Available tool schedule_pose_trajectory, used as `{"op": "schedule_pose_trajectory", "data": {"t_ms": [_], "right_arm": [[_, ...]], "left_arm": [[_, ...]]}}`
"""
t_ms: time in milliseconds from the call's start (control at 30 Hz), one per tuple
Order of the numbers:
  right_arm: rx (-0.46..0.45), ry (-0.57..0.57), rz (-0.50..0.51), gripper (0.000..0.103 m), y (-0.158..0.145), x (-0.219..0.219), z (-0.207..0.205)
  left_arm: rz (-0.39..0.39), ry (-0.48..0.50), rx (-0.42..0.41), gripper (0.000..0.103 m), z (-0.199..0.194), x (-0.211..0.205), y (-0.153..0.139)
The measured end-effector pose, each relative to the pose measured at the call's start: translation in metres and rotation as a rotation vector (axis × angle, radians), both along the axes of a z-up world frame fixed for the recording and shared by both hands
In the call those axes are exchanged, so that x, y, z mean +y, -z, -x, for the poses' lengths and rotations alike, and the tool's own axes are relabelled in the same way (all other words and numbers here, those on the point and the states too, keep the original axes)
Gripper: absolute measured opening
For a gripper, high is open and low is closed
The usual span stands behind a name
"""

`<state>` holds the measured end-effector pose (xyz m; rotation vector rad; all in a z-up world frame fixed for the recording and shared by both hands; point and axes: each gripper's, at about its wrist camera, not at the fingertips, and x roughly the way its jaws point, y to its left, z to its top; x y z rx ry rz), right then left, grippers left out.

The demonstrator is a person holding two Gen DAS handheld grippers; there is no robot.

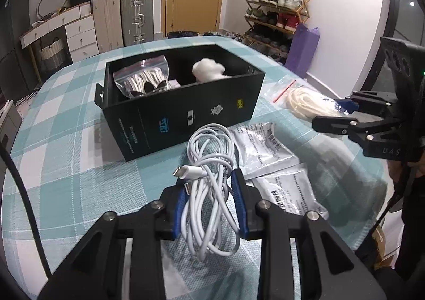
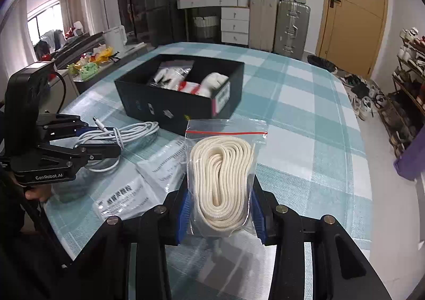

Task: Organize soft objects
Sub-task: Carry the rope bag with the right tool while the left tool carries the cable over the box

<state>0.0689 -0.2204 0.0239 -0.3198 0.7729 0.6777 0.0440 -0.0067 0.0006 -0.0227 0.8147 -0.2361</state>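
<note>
Left claw [image 1: 209, 180] clenched on coiled white USB cable [image 1: 212, 193], right claw [image 2: 220, 193] grasping bagged cream rope [image 2: 221, 180], black box [image 1: 186, 111] just beyond on tabletop [image 1: 66, 167].

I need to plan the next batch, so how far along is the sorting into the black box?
Done: the black box already holds a zip bag of white items and a white fluffy piece. In hand: the left claw is shut on the white cable bundle; the right claw grips the bagged cream rope. Left: two flat printed packets still lie on the tablecloth.
</note>
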Motion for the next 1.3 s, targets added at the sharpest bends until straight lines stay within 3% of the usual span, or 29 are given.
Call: {"op": "schedule_pose_trajectory", "data": {"t_ms": [700, 1300], "right_arm": [[-0.072, -0.008, -0.069, 0.040, -0.032, 0.022, 0.008], [-0.047, 0.028, -0.061, 0.040, -0.042, 0.064, -0.023]], "left_arm": [[0.058, -0.061, -0.127, 0.030, 0.003, 0.026, -0.050], [0.045, -0.112, -0.173, 0.030, -0.035, 0.045, -0.063]]}}
